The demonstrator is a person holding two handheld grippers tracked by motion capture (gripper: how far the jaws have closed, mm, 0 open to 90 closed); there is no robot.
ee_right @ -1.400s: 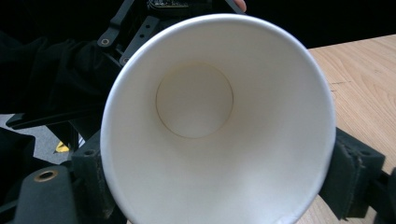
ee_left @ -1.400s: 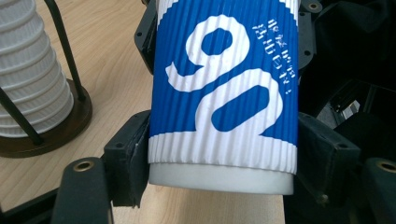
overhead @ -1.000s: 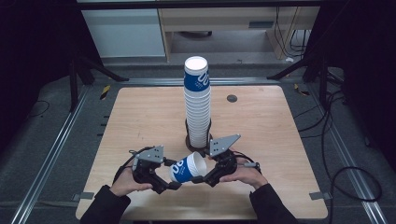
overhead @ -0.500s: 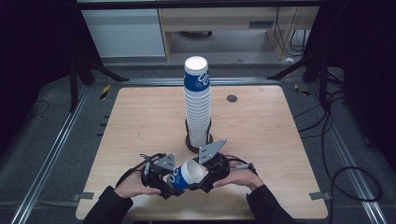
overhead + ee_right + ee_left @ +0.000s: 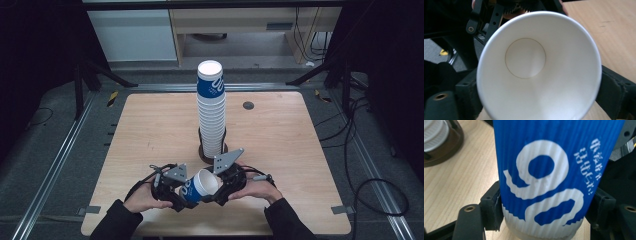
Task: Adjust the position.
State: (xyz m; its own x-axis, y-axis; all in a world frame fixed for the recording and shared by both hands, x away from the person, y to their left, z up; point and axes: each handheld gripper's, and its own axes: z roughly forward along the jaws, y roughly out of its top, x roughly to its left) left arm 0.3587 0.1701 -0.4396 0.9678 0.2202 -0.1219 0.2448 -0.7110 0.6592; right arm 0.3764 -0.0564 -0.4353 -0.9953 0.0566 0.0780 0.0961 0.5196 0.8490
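Blue-and-white paper cup [image 5: 196, 186] lay sideways between both grippers: left gripper [image 5: 176, 194] clamped its base, right gripper [image 5: 220, 186] pinched its rim, seemingly for a handover.

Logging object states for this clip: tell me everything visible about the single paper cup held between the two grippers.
The paper cup is blue with a ribbed sleeve, white swirl logo and small white print, and a plain white, empty inside. It lies tilted on its side above the table's near edge. The left gripper clamps near its base, the right gripper brackets its rim. It is apart from the cup stack.
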